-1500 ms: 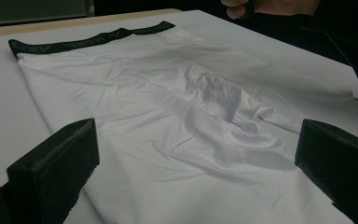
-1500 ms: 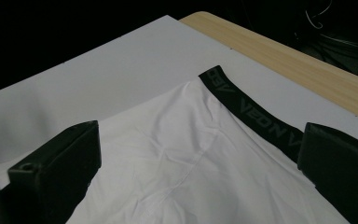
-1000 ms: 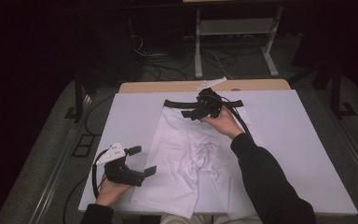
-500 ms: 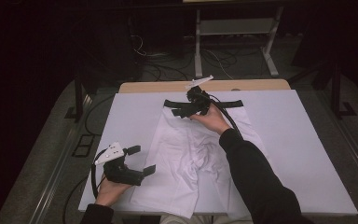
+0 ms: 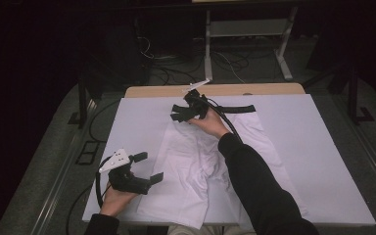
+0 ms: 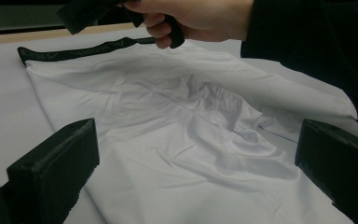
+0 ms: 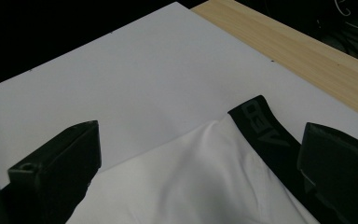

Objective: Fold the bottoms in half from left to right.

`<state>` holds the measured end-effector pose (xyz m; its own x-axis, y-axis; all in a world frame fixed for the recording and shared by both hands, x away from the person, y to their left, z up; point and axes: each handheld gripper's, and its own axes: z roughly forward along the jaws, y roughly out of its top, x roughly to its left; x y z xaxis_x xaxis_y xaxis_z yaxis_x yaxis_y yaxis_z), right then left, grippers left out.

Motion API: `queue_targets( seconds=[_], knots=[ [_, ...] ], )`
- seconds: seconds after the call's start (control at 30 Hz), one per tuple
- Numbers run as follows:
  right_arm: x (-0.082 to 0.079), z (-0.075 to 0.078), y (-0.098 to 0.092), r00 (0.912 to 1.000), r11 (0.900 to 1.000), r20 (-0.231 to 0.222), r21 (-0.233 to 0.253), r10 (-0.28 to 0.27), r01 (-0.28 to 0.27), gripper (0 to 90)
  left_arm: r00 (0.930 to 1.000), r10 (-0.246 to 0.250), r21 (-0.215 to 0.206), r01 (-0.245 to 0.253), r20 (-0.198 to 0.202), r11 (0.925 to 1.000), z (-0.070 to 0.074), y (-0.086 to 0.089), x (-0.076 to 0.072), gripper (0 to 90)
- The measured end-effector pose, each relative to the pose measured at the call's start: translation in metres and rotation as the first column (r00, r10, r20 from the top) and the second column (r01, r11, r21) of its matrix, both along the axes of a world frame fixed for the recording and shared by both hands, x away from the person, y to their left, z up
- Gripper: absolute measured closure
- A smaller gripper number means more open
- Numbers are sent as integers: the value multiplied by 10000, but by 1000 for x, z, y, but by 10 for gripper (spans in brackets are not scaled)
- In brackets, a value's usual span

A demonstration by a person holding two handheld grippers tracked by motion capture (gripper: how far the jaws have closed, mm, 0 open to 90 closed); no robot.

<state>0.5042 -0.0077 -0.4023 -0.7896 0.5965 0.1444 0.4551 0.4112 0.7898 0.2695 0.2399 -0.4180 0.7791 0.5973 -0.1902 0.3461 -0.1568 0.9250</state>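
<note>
White shorts (image 5: 200,166) with a black waistband (image 5: 240,108) lie crumpled on the white-covered table, waistband at the far side. My right gripper (image 5: 180,112) hovers open over the waistband's left end; in its own view that waistband corner (image 7: 261,128) lies between the wide-apart jaws. My left gripper (image 5: 147,169) is open at the near left, just beside the shorts' left leg hem. Its view looks across the wrinkled white cloth (image 6: 177,126) toward the waistband (image 6: 74,50) and the person's right hand (image 6: 191,21).
The white sheet (image 5: 323,161) covers most of the table, and a strip of bare wood (image 5: 254,89) shows along the far edge. Cables and a metal stand's legs (image 5: 245,44) are on the dark floor beyond. Open sheet lies left and right of the shorts.
My right gripper has moved left along the waistband, from its middle to its left end. My left gripper has stayed where it was.
</note>
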Motion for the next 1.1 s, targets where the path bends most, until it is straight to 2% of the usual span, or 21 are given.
queue_targets(
  seconds=[0.37, 0.47, 0.63, 0.7, 0.83, 1.03, 1.1],
  knots=[
    [17, -8, 26, 9999, 9999, -162, 93, -36, 38, 0, 10000, 12, -74, -12, 3, 10000, 0, 1, 0, 0],
    [21, -10, 31, 9997, 9996, -133, 188, -200, 203, 0, 10000, 31, -105, -31, -6, 9999, 0, 1, 0, 0],
    [29, -17, 37, 9989, 9991, -217, -89, -414, 412, 0, 10000, 28, -165, -29, -11, 9999, 0, 1, 0, 0],
    [33, -22, 38, 9979, 9978, -115, -159, -641, 639, 0, 10000, 32, -175, -32, -10, 9998, 0, 2, 0, 0],
    [37, -27, 38, 9952, 9954, -187, 23, -958, 959, 0, 10000, 57, -197, -57, 9, 9998, 0, 2, 1, 0],
    [43, -32, 41, 9917, 9917, -120, 47, -1283, 1284, 61, 9999, 118, -283, -118, 23, 9995, 1, 3, 1, 0],
    [44, -33, 43, 9912, 9912, -104, -83, -1319, 1318, 90, 9999, 130, -295, -129, 25, 9995, 1, 3, 1, 0]
  ],
)
